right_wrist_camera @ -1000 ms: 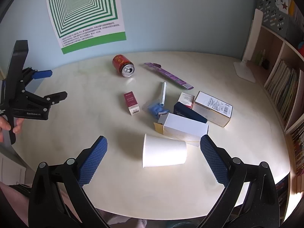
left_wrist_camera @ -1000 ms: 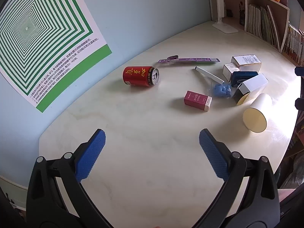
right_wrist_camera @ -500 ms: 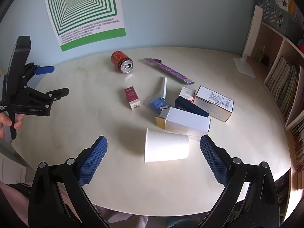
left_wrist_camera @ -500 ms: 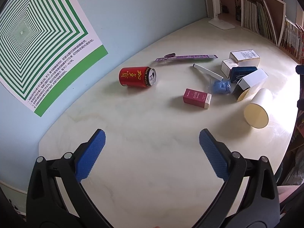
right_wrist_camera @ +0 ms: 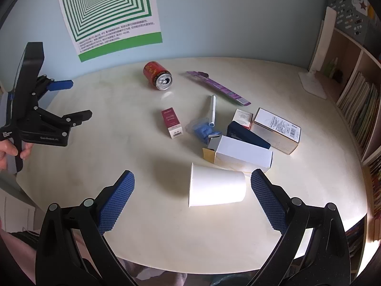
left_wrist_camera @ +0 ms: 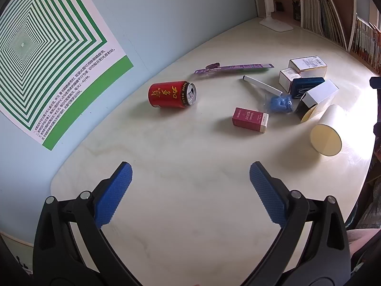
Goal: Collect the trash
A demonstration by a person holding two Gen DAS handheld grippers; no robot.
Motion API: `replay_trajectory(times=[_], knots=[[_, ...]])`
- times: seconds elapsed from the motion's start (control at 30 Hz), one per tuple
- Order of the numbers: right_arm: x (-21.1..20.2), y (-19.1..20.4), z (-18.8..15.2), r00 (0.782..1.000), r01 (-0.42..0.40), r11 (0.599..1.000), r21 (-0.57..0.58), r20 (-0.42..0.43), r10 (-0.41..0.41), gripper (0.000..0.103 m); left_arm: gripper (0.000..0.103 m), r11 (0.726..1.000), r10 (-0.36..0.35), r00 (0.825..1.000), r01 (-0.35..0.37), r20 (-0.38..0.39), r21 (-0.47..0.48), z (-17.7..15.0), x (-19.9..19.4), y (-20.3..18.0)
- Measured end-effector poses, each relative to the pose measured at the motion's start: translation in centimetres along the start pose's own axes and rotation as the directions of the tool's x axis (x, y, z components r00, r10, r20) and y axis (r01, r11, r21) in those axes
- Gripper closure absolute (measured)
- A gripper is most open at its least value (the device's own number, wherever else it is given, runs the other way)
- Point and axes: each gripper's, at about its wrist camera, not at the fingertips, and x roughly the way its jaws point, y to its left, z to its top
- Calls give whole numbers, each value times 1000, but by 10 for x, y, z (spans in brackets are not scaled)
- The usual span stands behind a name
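Note:
Trash lies scattered on a cream table: a red can on its side, a small red box, a blue crumpled wrapper, a white tube, a purple strip, several cartons and a tipped white paper cup. My left gripper is open and empty over the table's near left part, well short of the can. My right gripper is open and empty, with the paper cup lying between its fingers, just beyond the tips. The can lies farther back.
A green-striped poster hangs on the blue wall. A white lamp base stands at the table's far right. Bookshelves line the right side. The left gripper shows in the right wrist view over the table's left edge.
Both grippers have drifted slightly forward and stay open. The cup sits a little closer to the right gripper. No object has moved.

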Motion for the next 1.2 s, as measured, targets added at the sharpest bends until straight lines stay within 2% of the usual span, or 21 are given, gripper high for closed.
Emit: replay_trajectory(times=[1.2], knots=[[3,-8,5,999,-40,999,35,-6,40,6,7,1000,0,1000,1,-17,20,5,7,-2]])
